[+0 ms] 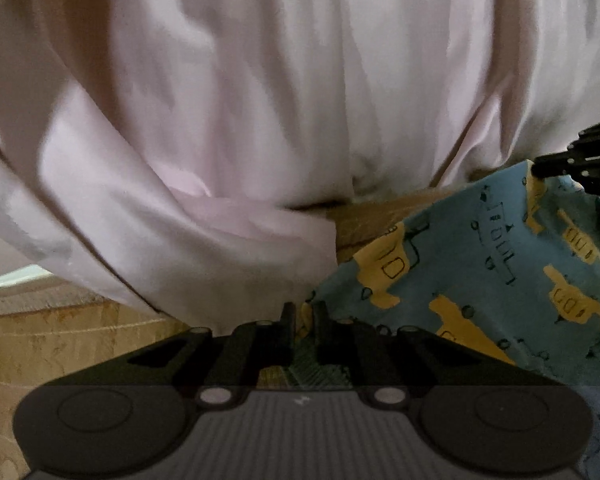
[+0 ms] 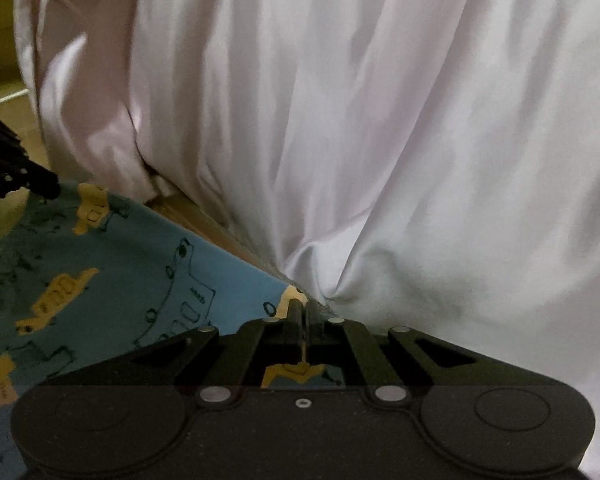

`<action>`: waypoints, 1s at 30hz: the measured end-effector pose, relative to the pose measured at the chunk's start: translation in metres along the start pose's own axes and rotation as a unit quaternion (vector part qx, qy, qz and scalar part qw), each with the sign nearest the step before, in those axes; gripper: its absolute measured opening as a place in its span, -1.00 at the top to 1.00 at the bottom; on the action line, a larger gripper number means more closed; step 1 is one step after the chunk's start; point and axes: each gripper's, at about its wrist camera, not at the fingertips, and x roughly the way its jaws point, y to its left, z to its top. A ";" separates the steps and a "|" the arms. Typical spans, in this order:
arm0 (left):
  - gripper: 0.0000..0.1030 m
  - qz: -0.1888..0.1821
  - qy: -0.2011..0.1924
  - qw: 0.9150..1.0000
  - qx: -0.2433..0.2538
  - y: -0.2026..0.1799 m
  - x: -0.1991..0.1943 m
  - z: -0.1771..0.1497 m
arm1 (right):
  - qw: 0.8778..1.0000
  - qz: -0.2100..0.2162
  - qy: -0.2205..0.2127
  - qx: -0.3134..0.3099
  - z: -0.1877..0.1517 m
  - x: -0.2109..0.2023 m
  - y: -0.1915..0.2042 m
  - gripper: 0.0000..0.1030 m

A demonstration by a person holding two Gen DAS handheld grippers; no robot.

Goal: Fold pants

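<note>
The pants [image 1: 480, 260] are blue cloth printed with yellow vehicles, stretched between both grippers. In the left wrist view my left gripper [image 1: 304, 314] is shut on an edge of the cloth, which shows between its fingers. At the right edge of that view the right gripper [image 1: 560, 164] pinches the far corner. In the right wrist view the pants [image 2: 120, 264] spread to the left, and my right gripper [image 2: 302, 308] is shut tight on their edge. The left gripper [image 2: 40, 178] shows there at the far left, at the cloth's other corner.
A person's pale, loose garment [image 1: 260, 100] fills most of both views, close in front of the grippers [image 2: 380, 120]. A wooden table [image 1: 40, 344] lies below, and its edge [image 2: 192, 208] shows between the pants and the garment.
</note>
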 end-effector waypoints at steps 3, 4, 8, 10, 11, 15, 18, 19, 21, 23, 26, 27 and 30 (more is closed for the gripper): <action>0.83 -0.002 -0.027 1.000 0.007 -0.004 -0.018 -0.003 | 1.000 -0.001 -0.020 -0.005 -0.007 -0.027 0.004 1.00; 0.84 -0.002 -0.036 0.999 0.009 -0.006 -0.024 -0.005 | 1.000 0.000 -0.026 -0.008 -0.010 -0.037 0.006 1.00; 0.91 -0.002 -0.066 0.998 0.012 -0.014 -0.051 -0.013 | 0.999 -0.001 -0.047 -0.027 -0.022 -0.069 0.016 1.00; 0.91 -0.004 -0.079 0.997 0.010 -0.019 -0.066 -0.020 | 0.998 -0.001 -0.056 -0.025 -0.028 -0.085 0.020 1.00; 0.91 -0.003 -0.084 0.996 0.014 -0.022 -0.073 -0.023 | 0.998 -0.001 -0.060 -0.025 -0.032 -0.094 0.023 1.00; 0.92 -0.001 -0.088 0.996 0.034 -0.036 -0.096 -0.039 | 0.997 -0.004 -0.071 -0.036 -0.045 -0.131 0.039 1.00; 0.92 -0.001 -0.094 0.995 0.045 -0.045 -0.117 -0.054 | 0.997 -0.004 -0.075 -0.035 -0.059 -0.165 0.057 1.00; 0.92 -0.003 -0.093 0.994 0.049 -0.048 -0.124 -0.060 | 0.997 -0.002 -0.072 -0.031 -0.063 -0.174 0.063 1.00; 0.92 0.000 -0.088 0.994 0.058 -0.056 -0.133 -0.071 | 0.997 0.000 -0.073 -0.017 -0.075 -0.193 0.072 1.00; 0.93 0.005 -0.080 0.994 0.075 -0.070 -0.145 -0.085 | 0.997 0.002 -0.079 -0.007 -0.086 -0.209 0.085 1.00; 0.93 0.010 -0.075 0.994 0.085 -0.085 -0.161 -0.102 | 0.996 -0.004 -0.084 0.005 -0.102 -0.229 0.103 1.00; 0.93 0.009 -0.074 0.994 0.084 -0.088 -0.164 -0.107 | 0.997 -0.004 -0.081 0.012 -0.109 -0.236 0.108 1.00; 0.93 0.014 -0.077 0.993 0.092 -0.098 -0.171 -0.126 | 0.997 -0.007 -0.073 0.023 -0.127 -0.244 0.126 1.00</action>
